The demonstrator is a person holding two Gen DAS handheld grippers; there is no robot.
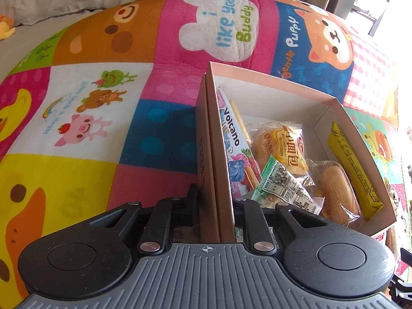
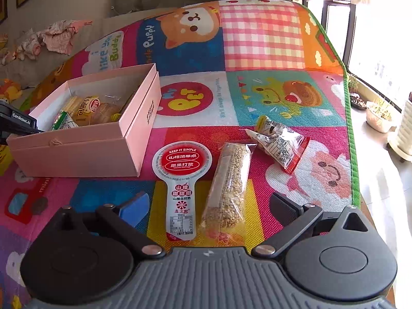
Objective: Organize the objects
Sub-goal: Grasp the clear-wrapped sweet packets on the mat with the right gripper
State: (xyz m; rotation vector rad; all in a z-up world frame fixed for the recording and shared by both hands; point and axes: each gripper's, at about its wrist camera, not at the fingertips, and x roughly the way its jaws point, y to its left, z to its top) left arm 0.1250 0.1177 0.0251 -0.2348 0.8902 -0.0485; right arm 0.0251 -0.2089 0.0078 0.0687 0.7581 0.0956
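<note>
Pinching the pink box [image 1: 219, 154] wall, left tool [image 1: 213, 206] steadies it; right tool [image 2: 208, 206] gapes wide near box over light, crinkly, brittle sesame bar [image 2: 228, 188] — grab mid-length.

The right gripper [image 2: 206, 207] hangs wide open at the frame's bottom — between its jaws lie a spoon-shaped red packet [image 2: 181, 180] and a grain bar [image 2: 229, 188]. The pink box [image 2: 103, 139] stands at the left, on the colourful mat [image 2: 260, 59].

you get strong daylight from the window [image 2: 381, 38] at the right, blown out to white glare in both views. the box [image 1: 206, 139] casts a soft shadow leftward on the mat [image 1: 85, 108]. fisheye bending curves the mat's edges; focus stays sharp.
</note>
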